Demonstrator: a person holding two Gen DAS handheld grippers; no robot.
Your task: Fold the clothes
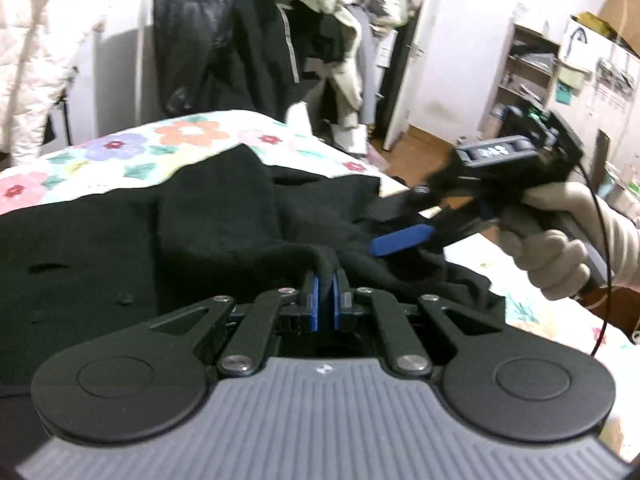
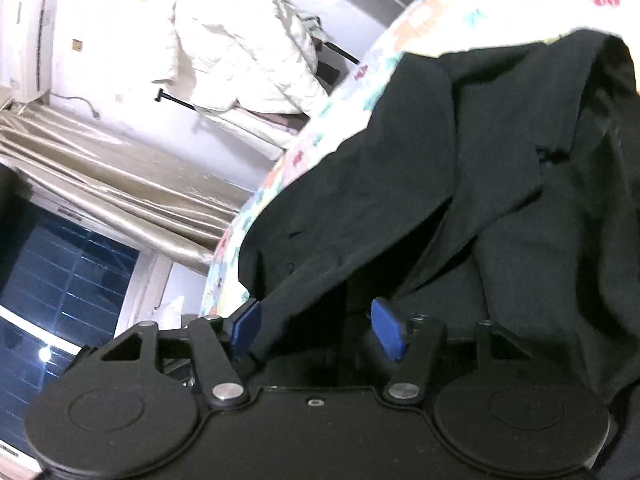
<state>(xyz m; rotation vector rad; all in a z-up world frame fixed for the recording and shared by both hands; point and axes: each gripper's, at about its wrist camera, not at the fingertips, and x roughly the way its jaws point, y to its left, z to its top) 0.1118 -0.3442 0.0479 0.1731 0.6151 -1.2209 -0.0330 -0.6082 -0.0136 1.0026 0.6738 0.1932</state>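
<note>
Here the left gripper (image 1: 325,280) pinches the black garment (image 1: 208,216); right gripper (image 2: 320,326) spread.

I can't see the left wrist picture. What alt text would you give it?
A handheld left gripper pinches a fold of a black garment lying on a flower-print bedspread. To the right, a gloved hand holds the right gripper over the same cloth, its jaws apart. Clothes hang in the cluttered room behind.
</note>
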